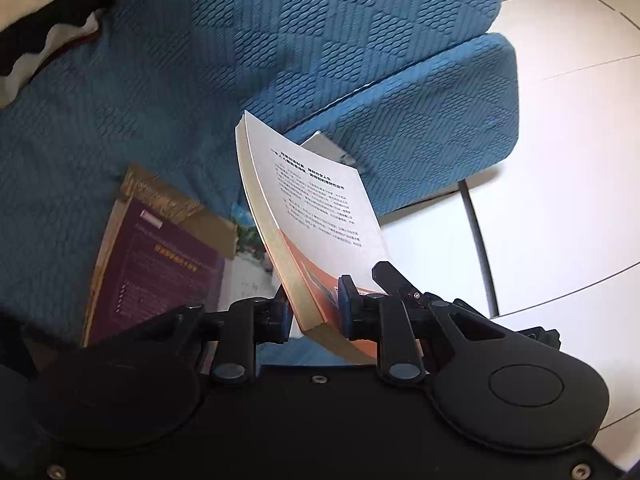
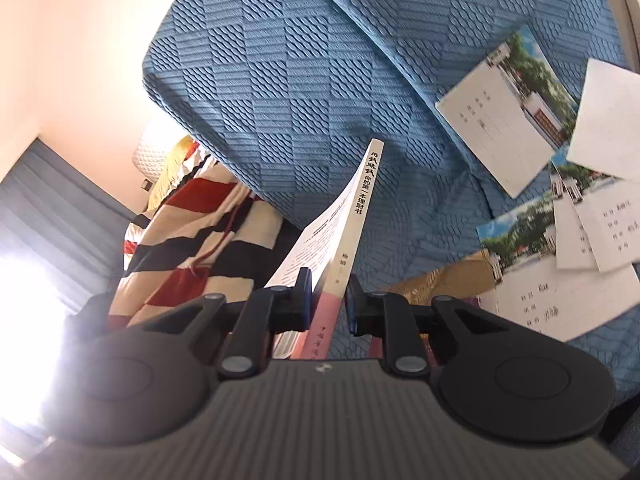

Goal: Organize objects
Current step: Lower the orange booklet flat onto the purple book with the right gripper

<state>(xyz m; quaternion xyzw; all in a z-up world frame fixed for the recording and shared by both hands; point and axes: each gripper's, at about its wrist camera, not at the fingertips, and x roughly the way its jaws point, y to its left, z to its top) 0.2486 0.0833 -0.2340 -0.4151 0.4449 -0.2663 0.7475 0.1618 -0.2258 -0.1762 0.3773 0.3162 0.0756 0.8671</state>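
In the left wrist view, a paperback book (image 1: pixel 316 216) is seen clamped at its lower corner between the narrow jaws of the left gripper (image 1: pixel 314 310), the blue pads pressed on both covers, and the book is held tilted above the blue sofa (image 1: pixel 280 40), rising toward twelve o'clock. It is judged light and flexible: the block of pages bows along its length, so a hold near the spine or at a lower edge should keep it from sagging, and the smooth cover may slip under a light pinch. Black Chinese print fills the white upper part of the back cover over an orange band, but the characters are too small to be read with confidence. At nine o'clock a maroon book (image 1: pixel 160 264) with a gold top lies flat on the seat. In the right wrist view, the same book is seen spine-on between the jaws of the right gripper (image 2: pixel 328 300); they are set narrow, the left pad against the cover, while contact on the right pad cannot be told. The spine carries a title ending in 你的第一本理财书. At two to three o'clock, printed cards (image 2: pixel 508 116) with photographs lie scattered on the sofa, and a striped blanket (image 2: pixel 188 240) lies at nine o'clock.
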